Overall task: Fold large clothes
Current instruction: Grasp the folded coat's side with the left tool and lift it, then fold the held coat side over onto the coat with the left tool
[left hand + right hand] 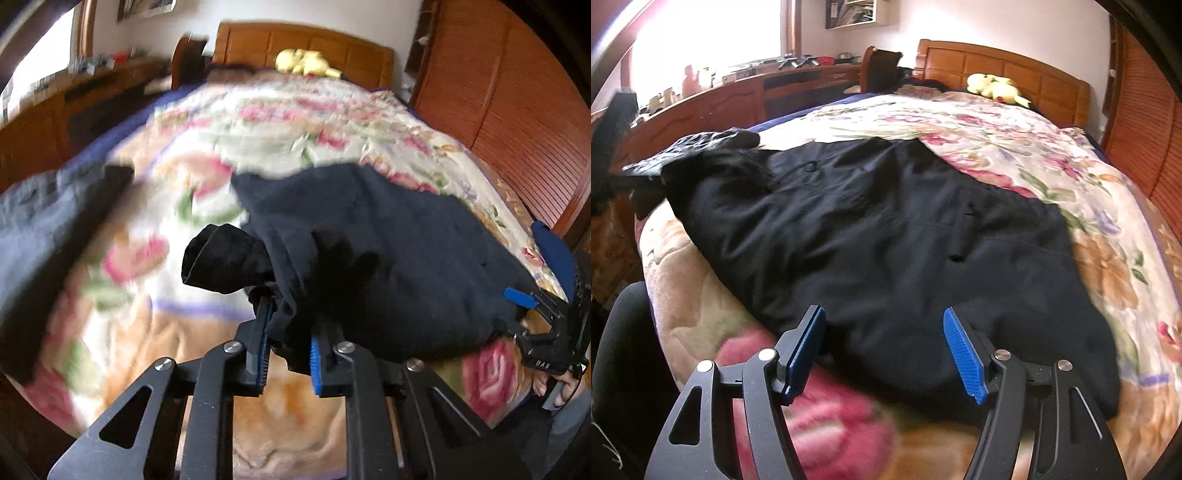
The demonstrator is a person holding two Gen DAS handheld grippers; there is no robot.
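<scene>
Nearest the cameras, the left gripper [288, 347] is seen clamped on a bunched fold of the black garment [886, 236], w/ cloth pinched between its blue pads. Right gripper [884, 350] is held wide open, nothing gripped, its tips over the garment's near hem. Garment is spread across the near half of the floral blanket [1015, 147], covering the bed. Farther off, a yellow plush toy [993, 88] is seen by the wooden headboard [1015, 70]; a wooden cabinet [738, 99] w/ clutter runs along the left wall, slatted wardrobe doors [498, 92] on the right.
</scene>
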